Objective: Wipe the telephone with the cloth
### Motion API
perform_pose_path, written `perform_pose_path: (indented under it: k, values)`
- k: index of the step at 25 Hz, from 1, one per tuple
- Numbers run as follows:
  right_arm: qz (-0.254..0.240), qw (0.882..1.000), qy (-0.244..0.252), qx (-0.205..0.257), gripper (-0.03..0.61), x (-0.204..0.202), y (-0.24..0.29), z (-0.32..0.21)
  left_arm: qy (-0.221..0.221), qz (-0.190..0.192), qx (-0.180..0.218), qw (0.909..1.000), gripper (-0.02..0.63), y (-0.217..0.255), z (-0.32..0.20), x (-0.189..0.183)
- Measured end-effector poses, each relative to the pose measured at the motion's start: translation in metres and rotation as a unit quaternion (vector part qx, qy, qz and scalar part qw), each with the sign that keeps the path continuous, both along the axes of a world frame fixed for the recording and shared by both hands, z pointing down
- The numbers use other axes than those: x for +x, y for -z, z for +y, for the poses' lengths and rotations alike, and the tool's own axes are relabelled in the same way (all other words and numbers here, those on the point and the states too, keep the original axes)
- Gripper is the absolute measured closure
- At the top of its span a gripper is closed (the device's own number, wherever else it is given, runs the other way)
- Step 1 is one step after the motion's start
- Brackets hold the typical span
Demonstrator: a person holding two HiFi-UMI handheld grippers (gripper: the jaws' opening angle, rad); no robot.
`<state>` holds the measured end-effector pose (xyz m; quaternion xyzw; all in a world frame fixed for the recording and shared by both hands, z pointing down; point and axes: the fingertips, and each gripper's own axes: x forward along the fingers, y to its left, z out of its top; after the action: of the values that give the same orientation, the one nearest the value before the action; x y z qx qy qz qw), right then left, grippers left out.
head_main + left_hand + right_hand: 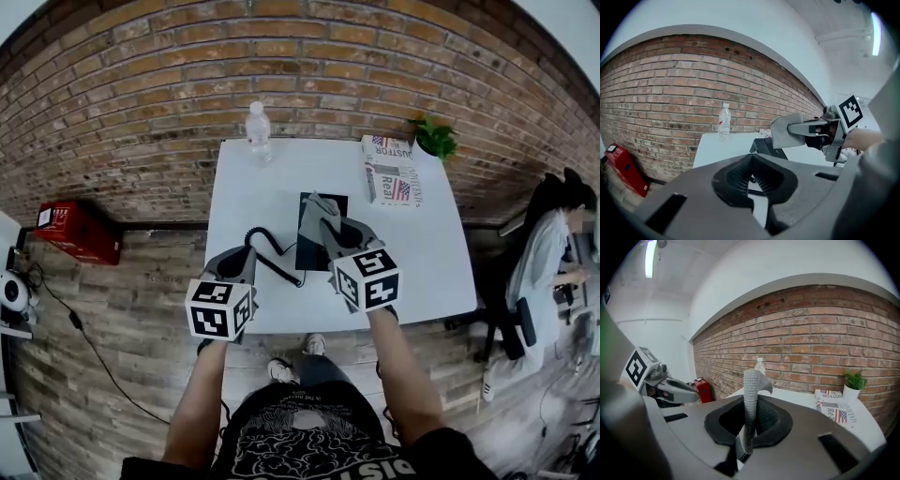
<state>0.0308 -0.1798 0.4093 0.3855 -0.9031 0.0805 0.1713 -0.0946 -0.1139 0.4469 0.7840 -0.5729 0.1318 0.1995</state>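
A black telephone (pixel 330 246) lies mid-table on the white table (pixel 422 253), and its coiled cord (pixel 269 249) loops off to the left. My right gripper (pixel 320 216) hovers over the telephone's far end, shut on a grey cloth (pixel 312 208). In the right gripper view the cloth (pixel 752 385) sticks up from between the jaws. My left gripper (pixel 241 257) is at the table's front left beside the cord, and its jaws look shut with nothing seen between them (pixel 752 161). The left gripper view also shows the telephone (pixel 764 147) and the cloth (pixel 781 133).
A clear water bottle (pixel 259 132) stands at the table's far edge by the brick wall. A printed box (pixel 390 170) and a small green plant (pixel 435 139) sit at the far right corner. A red case (pixel 79 231) lies on the floor left; a seated person (pixel 551 253) is right.
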Motion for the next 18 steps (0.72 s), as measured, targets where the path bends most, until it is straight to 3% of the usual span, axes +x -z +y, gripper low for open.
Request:
perform_pose_path:
  k: [18]
  values:
    - [0.021,0.998,0.029,-0.053,0.568,-0.019,-0.059,-0.096,0.01,-0.001,-0.022,0.9997,0.608,-0.022,-0.096,-0.002]
